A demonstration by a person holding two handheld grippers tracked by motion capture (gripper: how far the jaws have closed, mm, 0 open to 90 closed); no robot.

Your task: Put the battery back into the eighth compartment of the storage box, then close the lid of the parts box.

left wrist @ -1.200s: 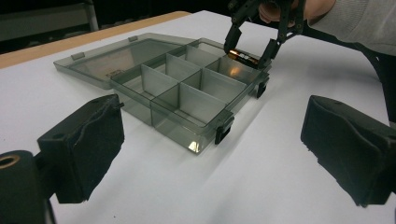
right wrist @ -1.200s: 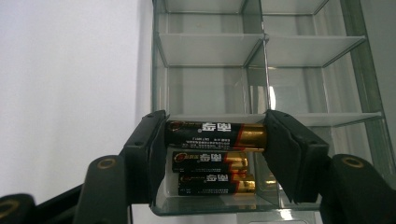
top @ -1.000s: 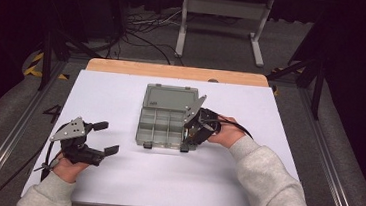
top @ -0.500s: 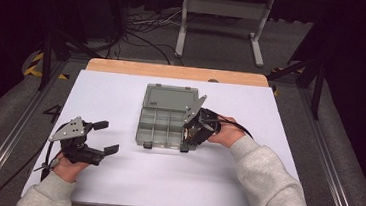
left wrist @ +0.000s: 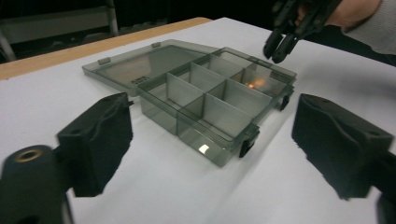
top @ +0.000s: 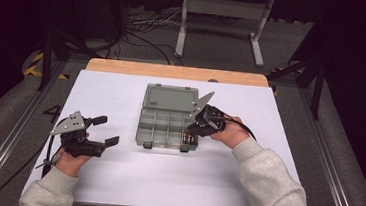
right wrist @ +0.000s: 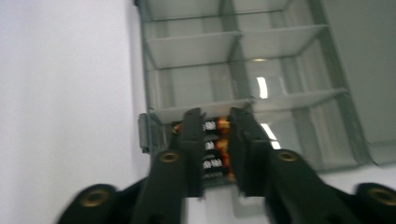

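Note:
A grey see-through compartment box (top: 161,123) lies in the middle of the white table with its lid (top: 171,98) folded back flat. Its front right compartment holds several batteries (top: 188,138) with orange ends (right wrist: 216,142). My right gripper (top: 192,132) hangs just over that compartment, its jaws a narrow gap apart (right wrist: 215,126), and the batteries lie below the gap. The left gripper view shows it above the box's far corner (left wrist: 279,46). My left gripper (top: 107,130) rests at the table's left, wide open and empty, pointing toward the box (left wrist: 205,98).
The table (top: 263,190) has a wooden strip (top: 173,72) along its far edge. Beyond it stand a white metal frame (top: 223,16) and floor cables (top: 142,34). Rails run along both sides of the table.

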